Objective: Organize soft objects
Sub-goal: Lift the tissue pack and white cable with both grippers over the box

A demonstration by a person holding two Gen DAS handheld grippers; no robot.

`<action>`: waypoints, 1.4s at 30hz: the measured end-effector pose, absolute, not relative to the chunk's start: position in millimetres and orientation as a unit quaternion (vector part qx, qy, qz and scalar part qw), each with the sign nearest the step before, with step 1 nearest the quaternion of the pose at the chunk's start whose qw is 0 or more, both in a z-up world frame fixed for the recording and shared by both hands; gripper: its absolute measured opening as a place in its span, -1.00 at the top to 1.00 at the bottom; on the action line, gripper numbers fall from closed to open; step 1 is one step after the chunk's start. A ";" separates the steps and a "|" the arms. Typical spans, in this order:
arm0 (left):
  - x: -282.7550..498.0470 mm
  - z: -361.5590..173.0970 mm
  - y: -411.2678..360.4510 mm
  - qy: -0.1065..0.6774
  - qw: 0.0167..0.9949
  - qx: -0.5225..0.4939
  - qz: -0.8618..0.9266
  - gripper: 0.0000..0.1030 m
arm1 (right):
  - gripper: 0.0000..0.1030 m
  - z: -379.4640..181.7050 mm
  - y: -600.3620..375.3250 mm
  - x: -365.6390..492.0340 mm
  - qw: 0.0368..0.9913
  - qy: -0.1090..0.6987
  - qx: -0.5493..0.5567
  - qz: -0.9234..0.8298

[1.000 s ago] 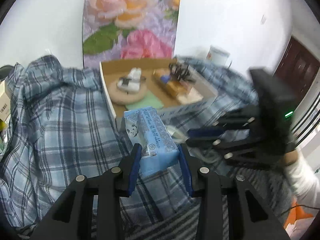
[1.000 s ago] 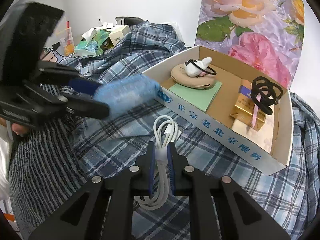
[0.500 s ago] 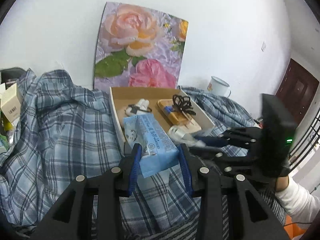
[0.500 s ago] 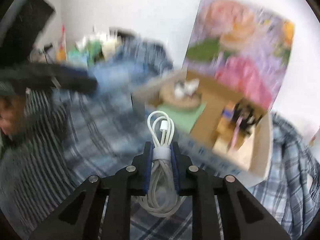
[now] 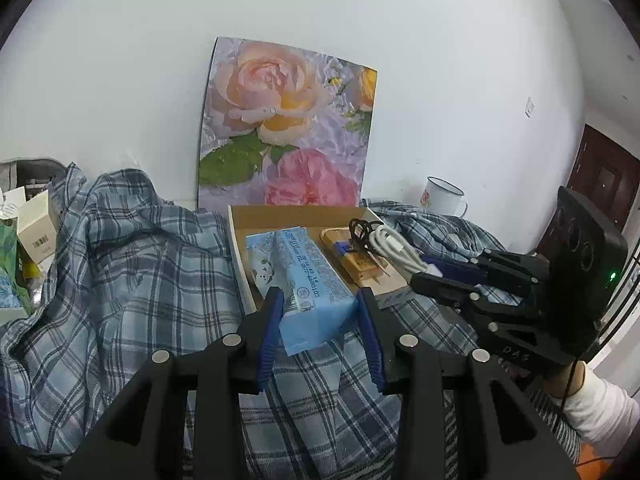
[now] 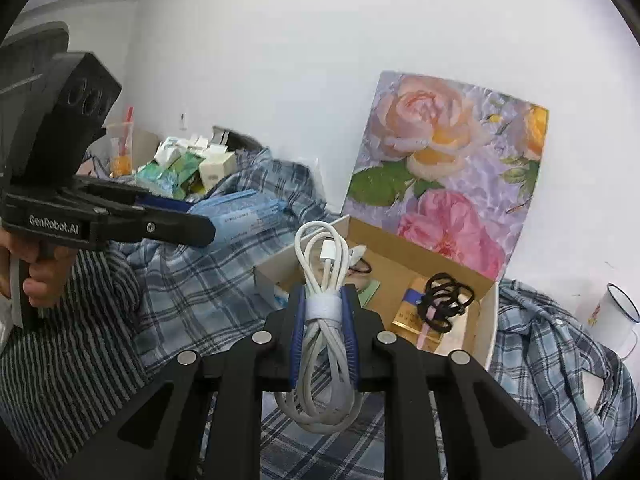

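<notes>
My left gripper [image 5: 319, 300] is shut on a blue tissue pack [image 5: 298, 276], held up in front of the cardboard box [image 5: 237, 236]. That pack [image 6: 244, 216] and the left gripper [image 6: 200, 230] show at the left of the right wrist view. My right gripper [image 6: 322, 296] is shut on a coiled white cable [image 6: 320, 264] bound by a white strap, lifted over the box's near corner [image 6: 272, 266]. From the left wrist view, the cable [image 5: 394, 246] and right gripper [image 5: 420, 274] hang over the box's right side. Black hair ties [image 6: 444, 294] lie on a gold packet inside.
A blue plaid shirt [image 5: 120, 264] covers the surface around the box. A rose picture [image 5: 288, 132] leans on the wall behind. A white enamel mug [image 5: 442, 196] stands at the right. Small boxes and packets [image 6: 184, 168] pile at the far left. A hand [image 6: 36, 276] grips the left handle.
Both grippers have risen and tilted up, bringing more wall into view. The cable has lifted off the shirt and now sits over the box edge; the tissue pack came up with the left gripper.
</notes>
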State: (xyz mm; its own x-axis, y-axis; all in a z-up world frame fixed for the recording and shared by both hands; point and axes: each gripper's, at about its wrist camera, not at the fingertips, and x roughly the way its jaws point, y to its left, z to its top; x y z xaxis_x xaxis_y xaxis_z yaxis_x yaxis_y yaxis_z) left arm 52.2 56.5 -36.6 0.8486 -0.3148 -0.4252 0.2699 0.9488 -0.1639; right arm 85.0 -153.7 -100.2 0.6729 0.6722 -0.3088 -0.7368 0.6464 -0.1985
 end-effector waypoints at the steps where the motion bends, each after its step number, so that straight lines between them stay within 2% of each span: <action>1: 51.4 -35.4 55.6 0.226 0.962 -0.046 -0.147 0.24 | 0.66 -98.2 -155.3 85.2 0.902 0.101 -0.152 0.391; 12: 42.3 -13.4 38.3 0.199 0.972 -0.025 -0.125 0.24 | 0.66 -60.0 -181.8 78.0 0.921 0.046 -0.108 0.372; 34: 4.1 96.9 7.0 0.076 0.990 -0.033 -0.115 0.24 | 0.66 62.3 -246.0 23.5 0.925 -0.095 -0.012 0.368; 42: 21.9 114.6 -10.3 0.066 0.990 -0.016 -0.123 0.24 | 0.66 90.8 -249.2 23.2 0.917 -0.126 0.016 0.378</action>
